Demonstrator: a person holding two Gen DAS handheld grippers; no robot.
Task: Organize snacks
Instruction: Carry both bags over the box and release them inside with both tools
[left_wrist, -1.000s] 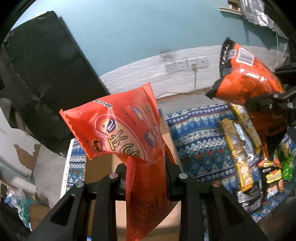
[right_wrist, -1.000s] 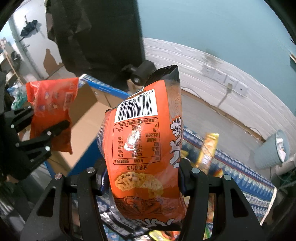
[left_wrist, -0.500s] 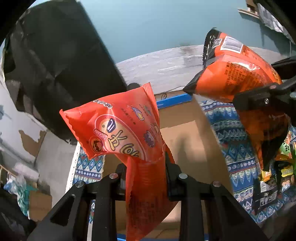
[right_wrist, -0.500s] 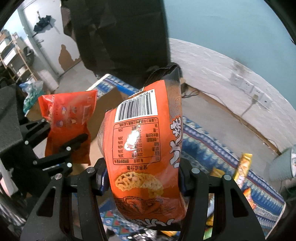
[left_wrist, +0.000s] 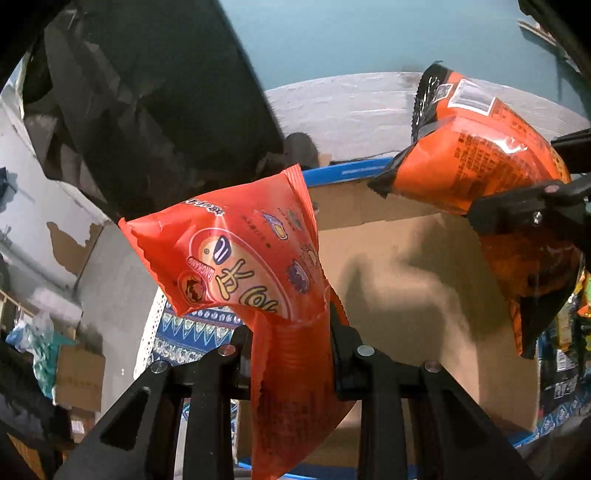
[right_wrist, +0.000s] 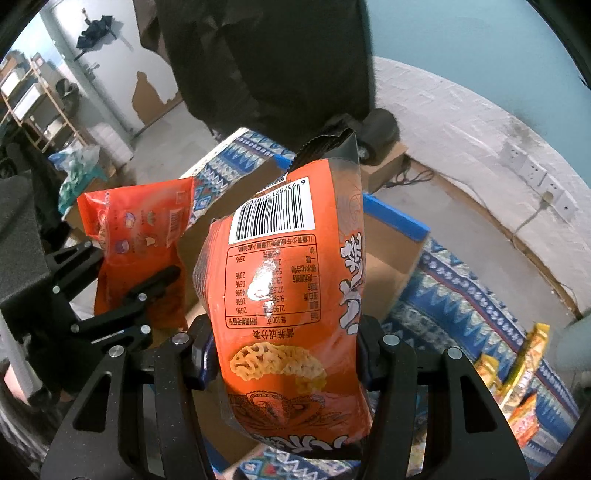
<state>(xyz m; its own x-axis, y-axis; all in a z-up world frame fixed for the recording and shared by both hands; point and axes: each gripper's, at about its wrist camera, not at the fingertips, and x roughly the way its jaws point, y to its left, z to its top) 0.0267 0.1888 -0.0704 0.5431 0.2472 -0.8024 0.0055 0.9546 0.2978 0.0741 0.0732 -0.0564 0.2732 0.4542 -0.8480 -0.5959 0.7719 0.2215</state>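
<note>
A cardboard box (left_wrist: 436, 280) with blue edges sits open on a blue patterned cloth (right_wrist: 454, 295), its brown inside filling the middle of the left wrist view. Over it hang two snack bags. The left gripper (left_wrist: 291, 332) has its jaws pinching the lower part of a red snack bag (left_wrist: 236, 258), which stands up above the box's left side. To its right, the right gripper (right_wrist: 284, 354) has its jaws clamped on an orange snack bag (right_wrist: 291, 291), barcode side up. More snack packets (right_wrist: 517, 373) lie on the cloth at the far right.
</note>
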